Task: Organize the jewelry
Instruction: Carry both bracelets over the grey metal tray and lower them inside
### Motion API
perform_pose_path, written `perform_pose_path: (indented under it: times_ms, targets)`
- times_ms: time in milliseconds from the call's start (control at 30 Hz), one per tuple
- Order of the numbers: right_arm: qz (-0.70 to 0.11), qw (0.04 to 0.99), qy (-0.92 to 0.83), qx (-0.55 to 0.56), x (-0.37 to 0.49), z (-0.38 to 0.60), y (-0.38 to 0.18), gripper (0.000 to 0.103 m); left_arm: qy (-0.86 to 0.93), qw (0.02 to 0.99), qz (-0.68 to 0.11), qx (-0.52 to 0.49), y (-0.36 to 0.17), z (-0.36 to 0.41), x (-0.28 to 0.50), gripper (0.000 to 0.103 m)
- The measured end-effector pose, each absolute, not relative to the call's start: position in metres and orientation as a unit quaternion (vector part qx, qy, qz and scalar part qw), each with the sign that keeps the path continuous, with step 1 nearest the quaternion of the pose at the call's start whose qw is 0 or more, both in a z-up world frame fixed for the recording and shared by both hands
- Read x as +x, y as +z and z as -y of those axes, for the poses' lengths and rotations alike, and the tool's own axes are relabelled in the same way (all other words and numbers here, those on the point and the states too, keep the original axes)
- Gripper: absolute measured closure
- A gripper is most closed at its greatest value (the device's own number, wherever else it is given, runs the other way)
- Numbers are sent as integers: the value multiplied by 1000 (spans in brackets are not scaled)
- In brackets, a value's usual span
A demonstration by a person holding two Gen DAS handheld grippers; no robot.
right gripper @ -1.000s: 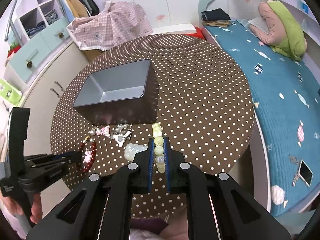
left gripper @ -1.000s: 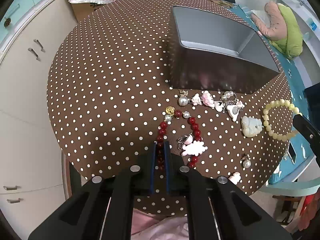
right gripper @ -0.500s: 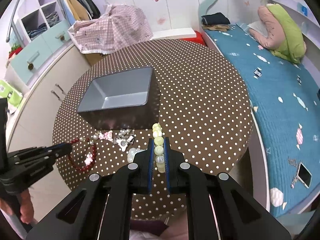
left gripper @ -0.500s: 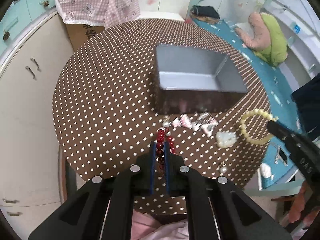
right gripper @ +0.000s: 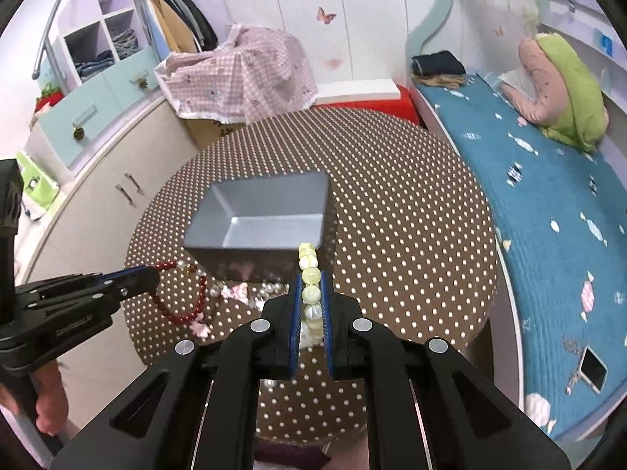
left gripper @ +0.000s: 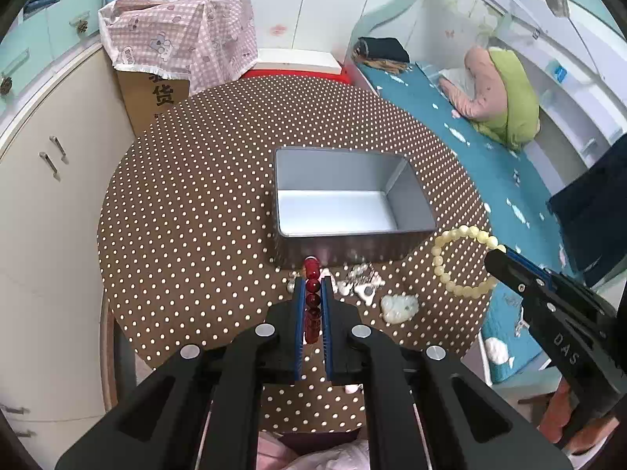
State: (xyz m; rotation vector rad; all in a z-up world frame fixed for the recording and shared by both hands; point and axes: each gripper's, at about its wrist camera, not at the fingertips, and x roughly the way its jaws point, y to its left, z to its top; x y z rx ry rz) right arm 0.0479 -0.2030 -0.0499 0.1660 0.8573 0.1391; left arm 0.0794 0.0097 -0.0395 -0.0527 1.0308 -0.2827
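Note:
My left gripper (left gripper: 312, 288) is shut on a red bead bracelet (left gripper: 312, 274) and holds it in the air in front of the empty grey tin box (left gripper: 341, 211). The bracelet hangs as a loop in the right wrist view (right gripper: 184, 297). My right gripper (right gripper: 311, 286) is shut on a pale yellow bead bracelet (right gripper: 309, 274), also lifted, near the box's right front corner (right gripper: 313, 235). That bracelet shows as a ring in the left wrist view (left gripper: 458, 262).
Small pearl and pink charms (left gripper: 360, 280) and a pale jade pendant (left gripper: 399, 307) lie on the brown polka-dot round table (left gripper: 196, 215) just before the box. A bed (right gripper: 548, 215) lies to the right, cabinets (left gripper: 47, 196) to the left.
Both grippers have risen from the table with their bracelets. The red bracelet has come off the cloth, and the box now looks farther below and open to view.

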Motion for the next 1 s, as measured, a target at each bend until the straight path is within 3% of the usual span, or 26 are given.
perform_pose_path:
  times_ms: [533,1000]
  targets:
    - [-379,919,100,48,91,175,0,93,-148,878,-454,-39,3,-7,131,97]
    - [-463,879,91,64,154,160,-60,93,-144,842,-517,-53,-52,12,190,97]
